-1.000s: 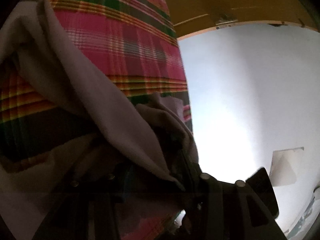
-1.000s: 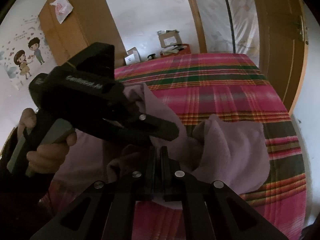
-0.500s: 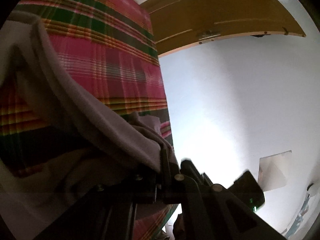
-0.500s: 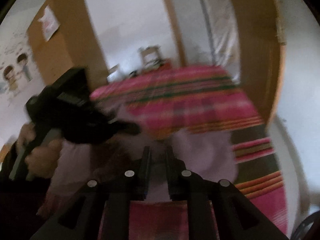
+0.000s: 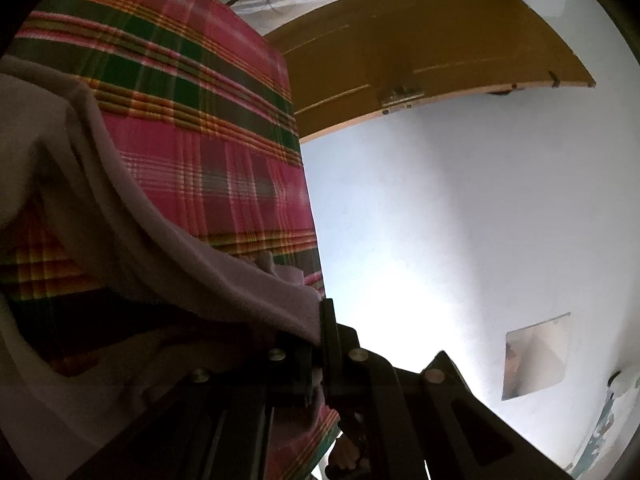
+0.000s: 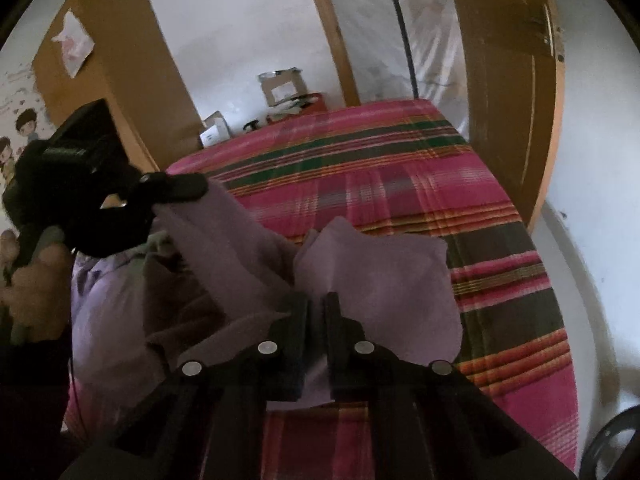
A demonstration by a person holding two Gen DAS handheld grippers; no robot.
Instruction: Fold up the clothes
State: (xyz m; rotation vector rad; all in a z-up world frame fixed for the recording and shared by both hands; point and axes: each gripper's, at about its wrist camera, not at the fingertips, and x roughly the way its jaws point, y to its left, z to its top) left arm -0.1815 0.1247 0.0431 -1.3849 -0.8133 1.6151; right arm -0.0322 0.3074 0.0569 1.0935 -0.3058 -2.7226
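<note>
Both grippers, left (image 6: pixel 176 188) and right (image 6: pixel 316 312), pinched the lilac garment (image 6: pixel 380 276) mid-lift; next likely laying it flat ahead.

i see one lavender fleece garment (image 6: pixel 376 280), soft, crumpled, partly lifted off the plaid bedspread (image 6: pixel 400 184). one edge is stretched taut up and left of the bedspread's near end; a rounded flap droops onto the bedspread's striped near part. rest bunched low at the bedspread's left side.

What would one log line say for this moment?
left gripper: shut on lilac garment | right gripper: shut on garment | garment lifted over plaid bed
</note>
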